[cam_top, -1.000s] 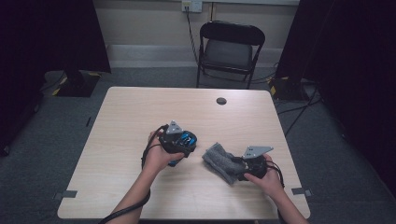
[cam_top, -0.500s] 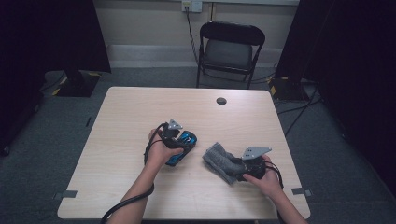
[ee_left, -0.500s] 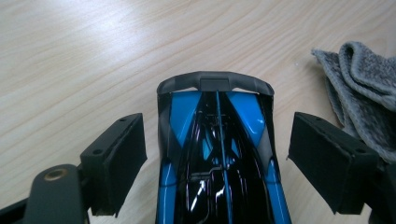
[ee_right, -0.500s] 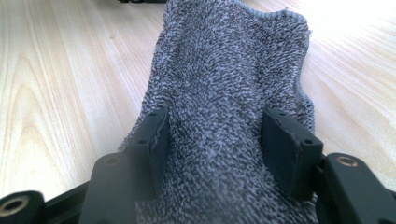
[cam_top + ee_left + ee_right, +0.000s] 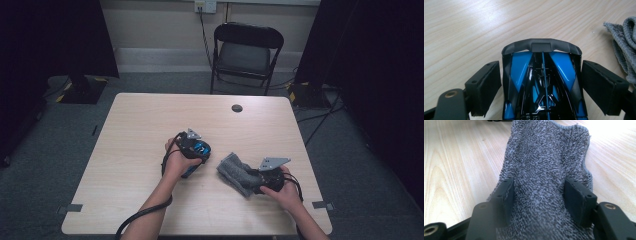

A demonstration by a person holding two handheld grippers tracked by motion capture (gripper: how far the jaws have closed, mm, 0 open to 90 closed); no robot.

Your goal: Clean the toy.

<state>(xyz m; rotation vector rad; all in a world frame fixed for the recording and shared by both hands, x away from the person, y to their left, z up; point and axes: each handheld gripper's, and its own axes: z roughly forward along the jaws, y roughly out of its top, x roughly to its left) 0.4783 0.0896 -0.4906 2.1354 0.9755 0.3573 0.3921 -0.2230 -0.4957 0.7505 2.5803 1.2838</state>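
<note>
Table [image 5: 140, 150]: rectangular, light wood-grain top with rounded corners; small round black grommet [image 5: 237, 108] near its far edge.

Folding chair [image 5: 246, 55]: black, metal-framed, padded seat, standing just beyond the table's far side and facing it.

Floor [image 5: 60, 135]: dark grey carpet; tape markers [image 5: 70, 208] near the table's near corners.

Back wall [image 5: 150, 25]: pale cream, light baseboard along its foot; wall outlet [image 5: 205, 6] with a cable running down behind the chair.

Curtains [image 5: 50, 40]: black drapes hanging at left and right, the right side very dark.

Stand base [image 5: 82, 90]: black, with yellow-black hazard tape, on the floor at left.

Lighting: even, overhead; dim corners.
</note>
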